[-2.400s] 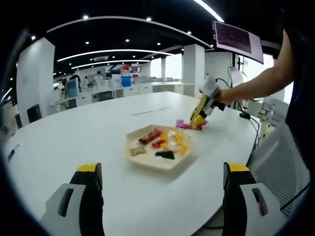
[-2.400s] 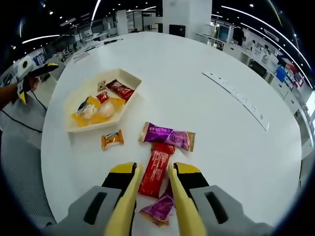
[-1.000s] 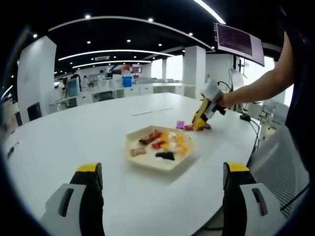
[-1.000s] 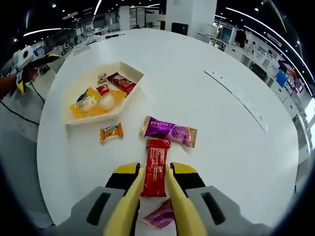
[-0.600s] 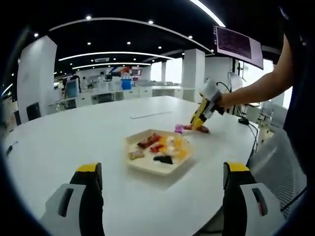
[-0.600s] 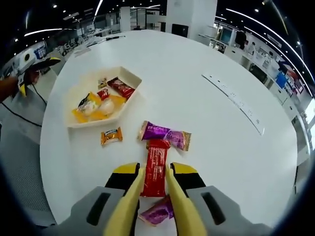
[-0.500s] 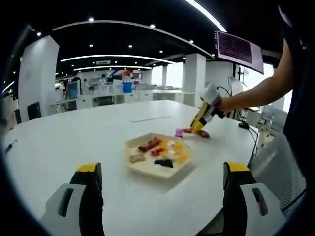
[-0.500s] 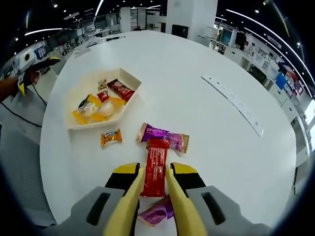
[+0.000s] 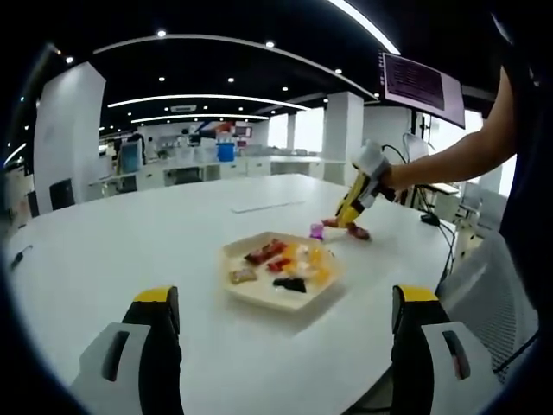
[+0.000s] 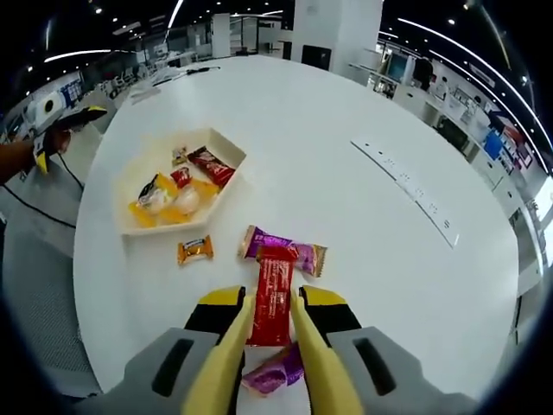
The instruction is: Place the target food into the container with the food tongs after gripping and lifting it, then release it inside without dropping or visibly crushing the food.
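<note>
Right tongs (image 10: 270, 333) pinch red snack bar (image 10: 273, 290) mid-length; light, slick wrapper, crushable. Left tongs (image 9: 285, 320) spread.

You are in an open-plan office: beyond the far edge of the big round white desk (image 9: 130, 251) stand rows of workstations with monitors (image 9: 186, 160), white square columns (image 9: 341, 130), curved ceiling light strips (image 9: 199, 97) and a wall-hung dark screen (image 9: 419, 82).
</note>
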